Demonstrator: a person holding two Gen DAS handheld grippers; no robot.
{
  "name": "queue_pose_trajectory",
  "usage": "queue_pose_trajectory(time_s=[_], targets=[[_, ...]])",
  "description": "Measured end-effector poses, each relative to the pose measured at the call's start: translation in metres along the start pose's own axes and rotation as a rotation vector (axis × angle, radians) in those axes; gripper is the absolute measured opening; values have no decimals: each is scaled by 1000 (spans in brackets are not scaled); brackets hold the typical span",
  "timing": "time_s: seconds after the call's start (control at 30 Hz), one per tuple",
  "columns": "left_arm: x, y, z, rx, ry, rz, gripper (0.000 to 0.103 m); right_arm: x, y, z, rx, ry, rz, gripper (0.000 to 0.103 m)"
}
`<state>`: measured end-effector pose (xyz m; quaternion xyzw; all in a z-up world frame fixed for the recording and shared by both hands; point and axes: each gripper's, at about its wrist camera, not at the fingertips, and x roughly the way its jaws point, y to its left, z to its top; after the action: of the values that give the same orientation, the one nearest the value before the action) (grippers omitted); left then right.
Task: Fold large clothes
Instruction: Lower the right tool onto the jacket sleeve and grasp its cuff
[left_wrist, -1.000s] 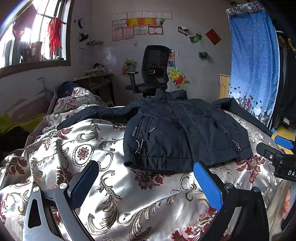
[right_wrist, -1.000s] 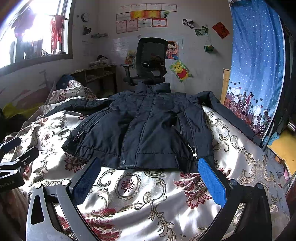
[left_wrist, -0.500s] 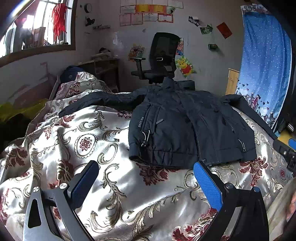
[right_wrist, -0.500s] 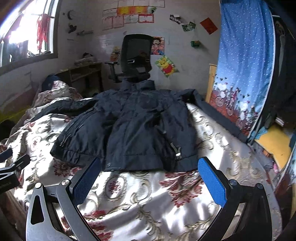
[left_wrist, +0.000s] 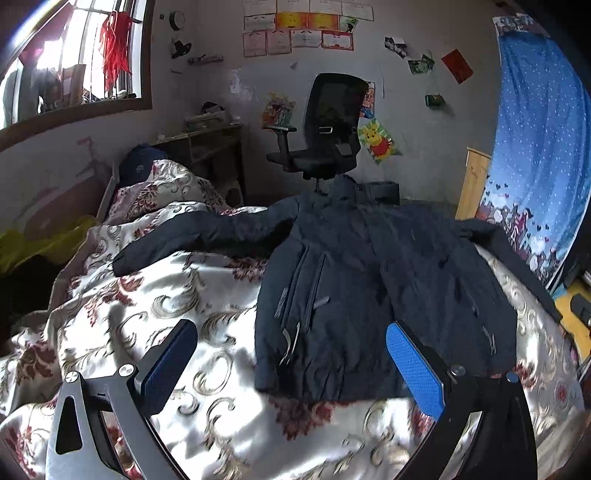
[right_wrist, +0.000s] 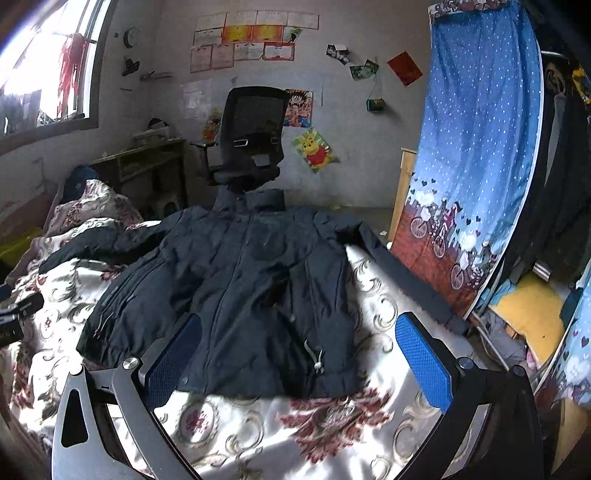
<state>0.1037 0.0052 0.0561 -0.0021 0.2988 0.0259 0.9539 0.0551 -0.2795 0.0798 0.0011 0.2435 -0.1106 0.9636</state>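
- The left claw (left_wrist: 291, 354) is held wide open, and nothing is gripped between its blue pads (left_wrist: 413, 363).
- It is held over the bedspread (left_wrist: 147, 314), near the bottom edge of the coat (left_wrist: 369, 295).
- Its right pad is seen in front of the coat's hem; whether it touches the cloth cannot be told.
- The right claw (right_wrist: 299, 354) is also held wide open, with nothing gripped.
- It is pointed at the lower part of the coat (right_wrist: 251, 288), and its left pad (right_wrist: 173, 362) is seen in front of the hem.
- The tip of the left claw is seen at the left edge of the right view, over the bedspread (right_wrist: 369, 295).
- The dark coat is laid flat on the bed, front side up, with its collar at the far end.
- One sleeve (left_wrist: 192, 236) is spread out to the left over the bedspread.
- The other sleeve (right_wrist: 406, 280) is stretched to the right and hangs off the bed's edge.
- The bedspread is white with red flowers and swirls.
- A black chair (left_wrist: 325, 125) is seen just past the collar.
- A blue curtain (right_wrist: 476, 147) is hung on the right, near the sleeve end.
- A window (left_wrist: 74, 62) is seen on the left wall.
- Papers (right_wrist: 255, 37) and a bear picture (right_wrist: 314, 149) are stuck on the far wall.
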Motion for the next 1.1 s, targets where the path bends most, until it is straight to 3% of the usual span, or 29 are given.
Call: queue_pose_trajectory(time_s=[0.3, 0.53, 0.73, 0.9, 1.1], targets=[[56, -27, 38, -16, 36, -18, 103, 46, -10, 22, -2, 19, -32, 102], [133, -55, 62, 23, 72, -28, 103, 118, -27, 39, 12, 72, -78, 102], [215, -95, 85, 92, 86, -48, 103, 192, -59, 44, 144, 92, -78, 102], [278, -138, 104, 142, 101, -74, 103, 251, -85, 41, 232, 104, -154, 102], [321, -186, 124, 192, 115, -114, 103, 280, -125, 33, 403, 123, -174, 102]])
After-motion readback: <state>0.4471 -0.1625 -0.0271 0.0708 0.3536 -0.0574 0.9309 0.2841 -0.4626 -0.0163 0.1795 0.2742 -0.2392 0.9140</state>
